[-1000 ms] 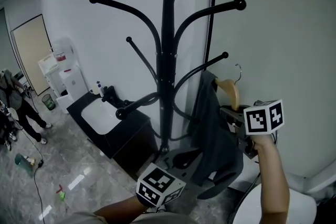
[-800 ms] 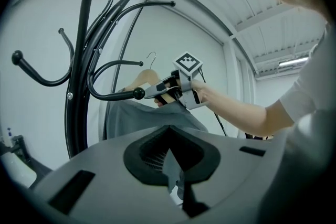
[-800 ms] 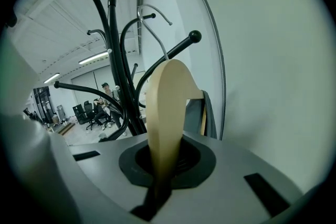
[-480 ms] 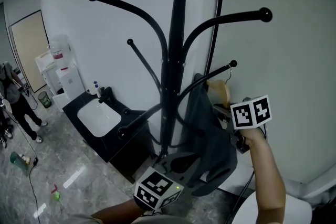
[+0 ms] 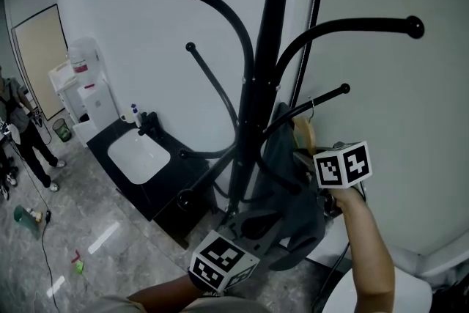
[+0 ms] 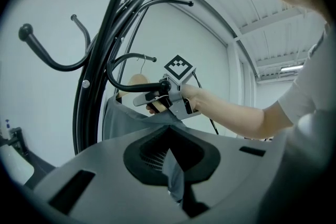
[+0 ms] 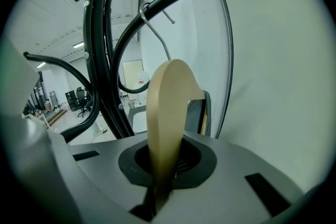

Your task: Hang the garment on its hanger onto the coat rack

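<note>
- My right hand-held gripper [image 7: 156, 201] is closed on the wooden hanger [image 7: 167, 113]; its pale, flat shoulder stands up edge-on from between the jaws
- My left hand-held gripper [image 6: 177, 194] is lower down and closed on the garment [image 6: 126, 118]; a fold of its grey cloth runs down into the jaws
- The garment is draped on the hanger and hangs beside the pole of the coat rack [image 5: 253, 121], between my two hand-held grippers, with its lower part drawn toward my left one
- The hanger's metal hook [image 7: 155, 37] is up against the lower right arm [image 5: 322, 100] of the coat rack, the one that ends in a small ball; I cannot tell whether the hook rests on that arm or only sits just beside it
- The coat rack is black, with curved arms spreading from the pole at two heights, each tipped with a knob, and it stands close to a pale wall [image 5: 410, 121]
- In the head view my right forearm [image 5: 366, 245] reaches up from the lower right, and that hand-held gripper's marker cube sits just right of the hanger
- Behind the rack, at lower left, is a black cabinet with a white basin [image 5: 135, 155], a white water dispenser [image 5: 88, 95] near it, and a person [image 5: 22, 143] standing on the grey floor at the far left edge
</note>
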